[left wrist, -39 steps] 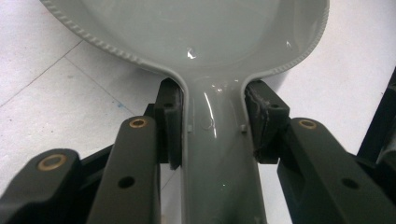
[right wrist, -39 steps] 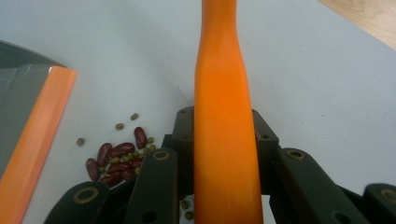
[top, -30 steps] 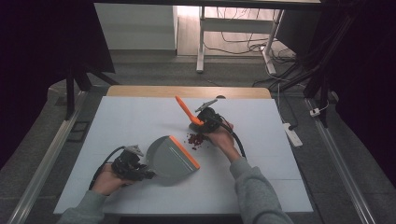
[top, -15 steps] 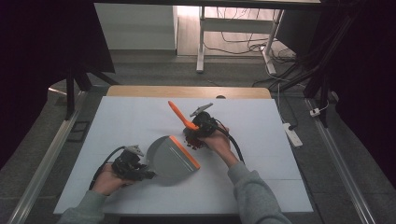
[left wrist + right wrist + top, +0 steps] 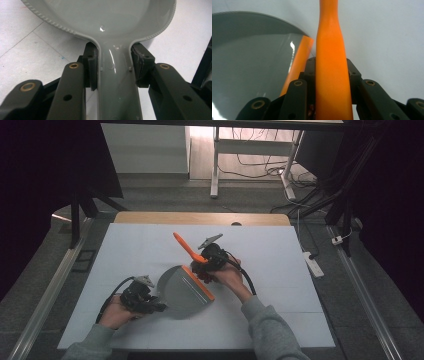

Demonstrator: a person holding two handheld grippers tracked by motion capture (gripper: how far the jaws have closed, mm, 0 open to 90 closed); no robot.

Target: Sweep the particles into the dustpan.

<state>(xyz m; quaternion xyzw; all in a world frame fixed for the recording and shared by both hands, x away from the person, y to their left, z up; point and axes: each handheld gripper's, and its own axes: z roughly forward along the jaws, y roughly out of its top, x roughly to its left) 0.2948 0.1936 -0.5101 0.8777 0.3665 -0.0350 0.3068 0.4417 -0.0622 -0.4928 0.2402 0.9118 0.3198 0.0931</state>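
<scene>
Brush [image 5: 186, 248] nearer dustpan [image 5: 184, 290], in right hand-held gripper [image 5: 204, 265].

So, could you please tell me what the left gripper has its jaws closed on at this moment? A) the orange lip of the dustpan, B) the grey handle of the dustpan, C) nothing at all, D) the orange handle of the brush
B: in the left gripper view, the left gripper has a jaw pressed on each side of the grey dustpan handle, just below where it widens into the pan.

table [image 5: 150, 250]: white top, wooden far edge | power strip [image 5: 313, 262]: floor, right of table
</scene>
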